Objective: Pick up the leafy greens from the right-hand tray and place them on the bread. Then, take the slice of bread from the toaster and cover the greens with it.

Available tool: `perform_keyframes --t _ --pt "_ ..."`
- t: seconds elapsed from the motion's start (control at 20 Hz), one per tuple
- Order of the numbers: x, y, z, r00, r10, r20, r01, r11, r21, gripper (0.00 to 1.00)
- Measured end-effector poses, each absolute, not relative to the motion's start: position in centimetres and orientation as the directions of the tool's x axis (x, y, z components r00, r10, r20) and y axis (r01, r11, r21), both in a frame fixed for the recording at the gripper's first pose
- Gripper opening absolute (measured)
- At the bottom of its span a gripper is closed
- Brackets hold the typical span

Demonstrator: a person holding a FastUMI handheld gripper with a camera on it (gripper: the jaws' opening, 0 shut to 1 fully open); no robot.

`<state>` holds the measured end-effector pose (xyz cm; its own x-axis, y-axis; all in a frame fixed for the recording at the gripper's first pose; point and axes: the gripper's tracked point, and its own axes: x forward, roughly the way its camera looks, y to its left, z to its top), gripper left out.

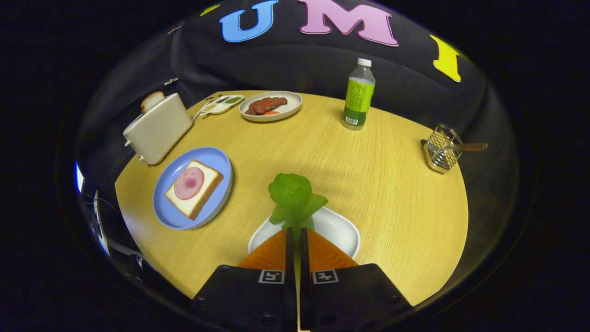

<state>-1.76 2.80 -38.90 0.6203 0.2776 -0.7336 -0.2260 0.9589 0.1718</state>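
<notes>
Above white tray point(341, 230), tool point(295, 230) pinching leafy greens point(295, 196); blue plate point(168, 216) holds ham-topped bread point(193, 188).

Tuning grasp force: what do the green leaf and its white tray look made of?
Green leafy piece, pinched between the gripper fingers: probably moulded plastic or foam; it stands stiff, matte. White tray beneath: glossy, smooth rim, so ceramic or melamine; can't tell.

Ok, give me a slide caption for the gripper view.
Fingers shut on leafy greens above the white tray, bread waiting nearby.

Round light-wood table point(368, 175), black cloth wall point(286, 64) behind, dim surrounds.
</notes>
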Motion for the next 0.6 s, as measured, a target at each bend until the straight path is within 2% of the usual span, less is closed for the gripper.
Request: perform_keyframes --t 0.35,0.6 --pt "-1.1 10.2 -31.4 0.667 0.362 -0.651 -0.308 0.930 0.201 0.07" --pt "-0.7 17.0 -29.9 0.644 0.423 -0.637 -0.363 0.902 0.233 0.07"
